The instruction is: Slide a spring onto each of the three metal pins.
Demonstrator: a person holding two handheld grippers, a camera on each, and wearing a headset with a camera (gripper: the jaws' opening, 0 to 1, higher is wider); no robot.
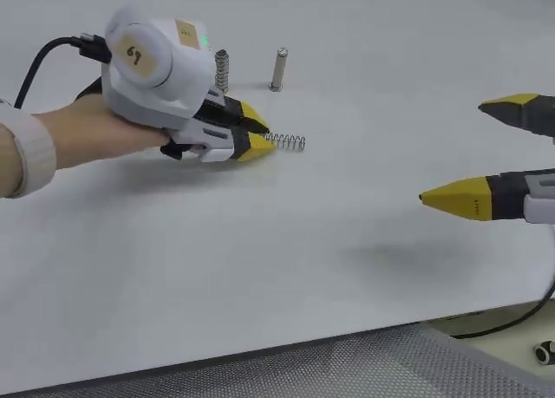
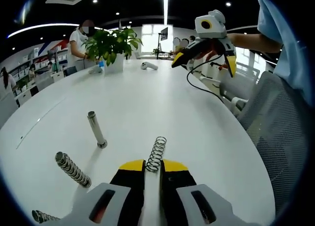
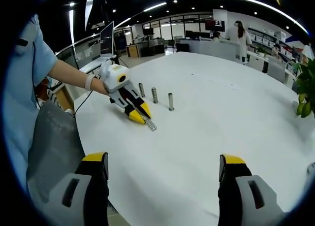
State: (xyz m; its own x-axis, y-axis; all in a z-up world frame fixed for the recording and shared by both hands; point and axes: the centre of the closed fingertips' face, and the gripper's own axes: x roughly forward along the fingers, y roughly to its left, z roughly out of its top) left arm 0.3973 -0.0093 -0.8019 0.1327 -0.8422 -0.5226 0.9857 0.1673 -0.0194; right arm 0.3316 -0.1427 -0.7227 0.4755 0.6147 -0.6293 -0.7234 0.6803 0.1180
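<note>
Spring (image 1: pixel 286 141) gripped at one end by closed left gripper (image 1: pixel 265 138) fingers, right gripper (image 1: pixel 452 153) fingers wide apart, empty

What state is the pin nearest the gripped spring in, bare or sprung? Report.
Bare: the pin stands upright with smooth sides, no coils; the spring is held in the left gripper.

Left gripper (image 1: pixel 260 138): jaws pinched on one end of a spring (image 1: pixel 286 141), which sticks out ahead of the yellow tips; body lying near level.
Left hand (image 1: pixel 104 129): wrapped round the rear of the white housing, white band (image 1: pixel 30 151) on the wrist (black cable (image 1: pixel 43 55) trails off behind).
Left arm (image 3: pixel 74 76): bare forearm, light-blue short sleeve (image 3: pixel 34 63) above.
Right gripper (image 1: pixel 455 153): jaws spread wide, nothing between them, tips pointing toward the left gripper.
</note>
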